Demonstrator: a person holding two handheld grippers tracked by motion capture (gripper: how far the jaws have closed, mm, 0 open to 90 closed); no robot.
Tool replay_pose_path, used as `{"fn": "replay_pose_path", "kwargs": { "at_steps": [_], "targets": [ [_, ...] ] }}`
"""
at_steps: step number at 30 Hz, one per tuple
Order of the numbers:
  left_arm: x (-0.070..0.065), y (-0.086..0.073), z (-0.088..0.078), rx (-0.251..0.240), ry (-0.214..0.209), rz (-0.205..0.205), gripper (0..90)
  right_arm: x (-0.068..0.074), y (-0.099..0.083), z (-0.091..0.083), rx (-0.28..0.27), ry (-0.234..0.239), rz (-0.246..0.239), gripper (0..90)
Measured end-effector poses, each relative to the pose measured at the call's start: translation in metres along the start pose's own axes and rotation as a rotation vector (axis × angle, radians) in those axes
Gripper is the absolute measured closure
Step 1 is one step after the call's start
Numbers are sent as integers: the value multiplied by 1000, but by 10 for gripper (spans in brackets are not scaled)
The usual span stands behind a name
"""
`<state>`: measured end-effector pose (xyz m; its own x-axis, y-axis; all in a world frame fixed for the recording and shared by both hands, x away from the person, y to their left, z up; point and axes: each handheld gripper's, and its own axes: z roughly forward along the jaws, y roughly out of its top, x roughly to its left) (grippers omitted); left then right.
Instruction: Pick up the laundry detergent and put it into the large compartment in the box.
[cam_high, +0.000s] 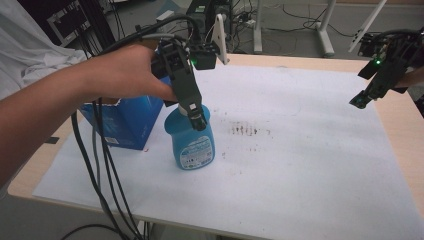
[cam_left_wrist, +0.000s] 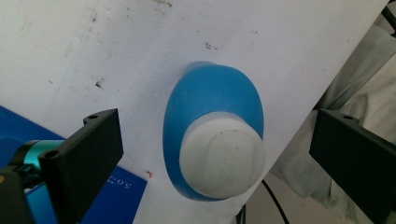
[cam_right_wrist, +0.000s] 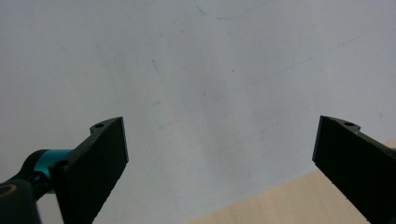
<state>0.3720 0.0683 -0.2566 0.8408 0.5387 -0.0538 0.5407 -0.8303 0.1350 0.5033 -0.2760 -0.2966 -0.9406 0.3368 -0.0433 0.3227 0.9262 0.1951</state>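
My left gripper (cam_high: 199, 119) hung with jaws wide apart over the white cap (cam_left_wrist: 222, 157) of the blue bottle (cam_high: 191, 142) standing upright beside the blue box (cam_high: 127, 122); smooth, slippery plastic, so I judged the narrower neck the safest hold.

A bottle (cam_high: 190, 142) stands upright on the paper sheet (cam_high: 300, 165) covering the table (cam_high: 400, 135), left of centre in the high view. Just beside it, to its left and slightly behind, sits a box (cam_high: 127, 122), also on the sheet. The left gripper (cam_high: 199, 120) hangs directly above the bottle's cap (cam_left_wrist: 222, 162); in the left gripper view the cap lies between the spread jaws, touching neither, with the box at lower left of the frame. A patch of stains (cam_high: 245, 130) marks the sheet right of the bottle. The right gripper (cam_high: 361, 100) hovers at the frame's right edge, over the sheet's far right border, well apart from the bottle. Behind the table, at top centre, stand table legs (cam_high: 325, 25) and cables on the floor.
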Motion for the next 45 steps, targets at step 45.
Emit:
{"fn": "replay_pose_path", "kwargs": {
  "at_steps": [45],
  "targets": [
    [6,-12,35,-7,-6,23,146,0,4,6,8,5,1,25]
  ]
}}
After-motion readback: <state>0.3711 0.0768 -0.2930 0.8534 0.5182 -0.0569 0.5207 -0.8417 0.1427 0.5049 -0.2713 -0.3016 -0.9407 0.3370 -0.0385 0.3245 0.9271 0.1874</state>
